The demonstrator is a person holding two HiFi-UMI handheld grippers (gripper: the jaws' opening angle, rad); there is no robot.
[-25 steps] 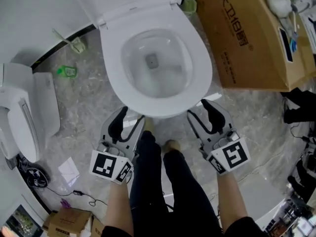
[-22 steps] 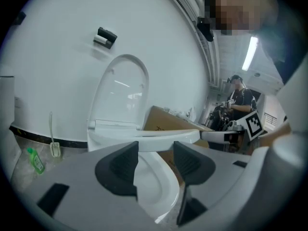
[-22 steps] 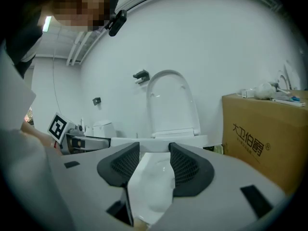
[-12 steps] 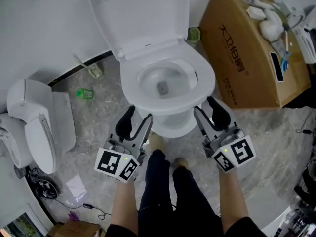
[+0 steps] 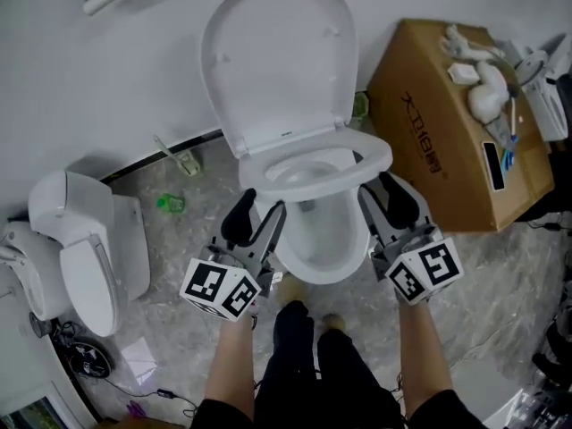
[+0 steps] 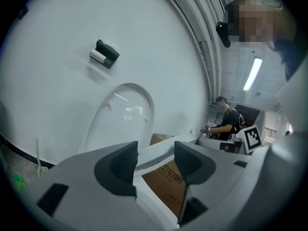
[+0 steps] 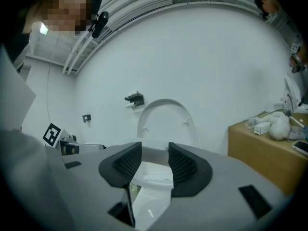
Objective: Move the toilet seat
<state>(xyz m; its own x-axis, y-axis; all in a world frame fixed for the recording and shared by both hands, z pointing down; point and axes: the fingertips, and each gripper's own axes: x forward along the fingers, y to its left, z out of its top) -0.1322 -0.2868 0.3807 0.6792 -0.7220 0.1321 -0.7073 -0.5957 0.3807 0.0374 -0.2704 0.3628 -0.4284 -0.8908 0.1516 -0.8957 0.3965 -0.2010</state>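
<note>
Toilet seat point(image 5: 308, 189) sits lifted off the bowl point(image 5: 323, 244) at its front. Its back end is by the hinge, under the lid point(image 5: 281, 61), which stands upright vs the wall point(image 5: 107, 88).

L gripper point(image 5: 261, 206) is at the seat's left edge and R gripper point(image 5: 375, 188) at its right edge, w/ the ring spanning between them.

L gripper view: seat edge runs across the gap from one pad to the other, so the fingers point(image 6: 118, 165) pinch it. The gap below the edge shows the cardboard box point(image 5: 447, 123).

R gripper view: white seat rim fills the space between the fingers point(image 7: 183, 166). The jaws have just been closing and are now pinching the rim.

Both grippers point approx level toward the wall. The person's legs are right in front of the bowl, on the grey floor point(image 5: 170, 248). A 2nd toilet point(image 5: 76, 239) stands well apart on the left, and the box is just beside the bowl on the right.
</note>
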